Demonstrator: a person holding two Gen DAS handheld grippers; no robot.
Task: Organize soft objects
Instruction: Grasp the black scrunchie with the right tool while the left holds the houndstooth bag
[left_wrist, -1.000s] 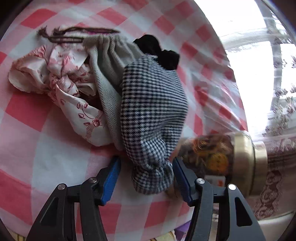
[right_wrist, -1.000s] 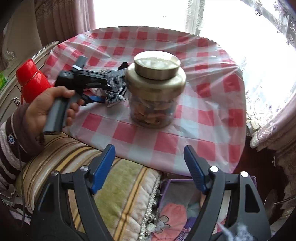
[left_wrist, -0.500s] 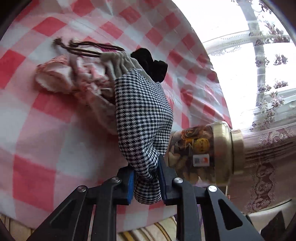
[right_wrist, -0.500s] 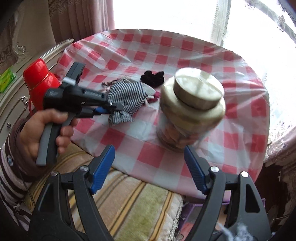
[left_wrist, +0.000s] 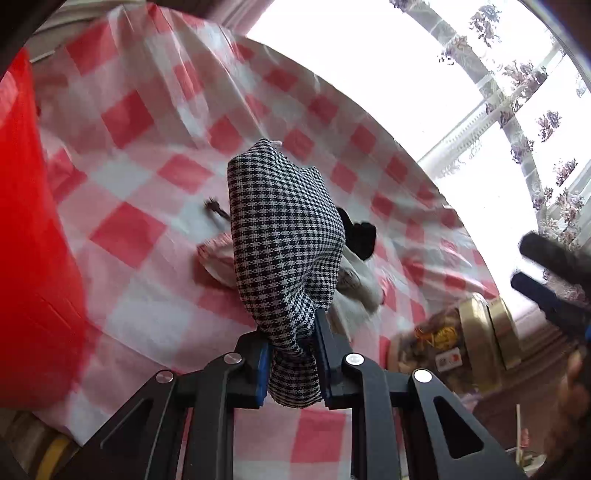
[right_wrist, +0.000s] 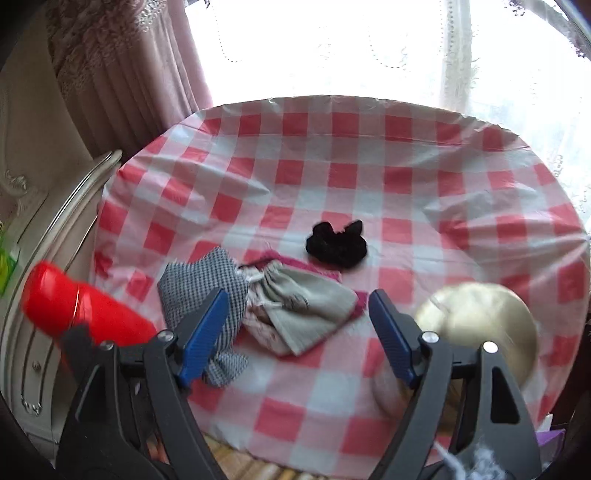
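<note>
My left gripper (left_wrist: 291, 343) is shut on the bunched end of a black-and-white houndstooth cloth (left_wrist: 284, 236), which hangs lifted over the checked table. In the right wrist view that cloth (right_wrist: 199, 284) is at the left of a pile: a grey drawstring pouch (right_wrist: 310, 310) lying on a pink floral cloth (right_wrist: 258, 325). A black scrunchie (right_wrist: 338, 245) lies just behind the pile. My right gripper (right_wrist: 297, 299) hovers over the pouch; its jaws are opening with nothing between them.
A gold-lidded glass jar (right_wrist: 480, 325) stands at the table's front right. A red flask (right_wrist: 74, 310) stands left of the pile. The red-and-white checked tablecloth (right_wrist: 369, 166) covers a round table by a bright window. Curtains hang at the back left.
My left gripper closed on the houndstooth cloth and lifted it off the pile, turning toward the flask. My right gripper swung left from the jar to above the pile.
</note>
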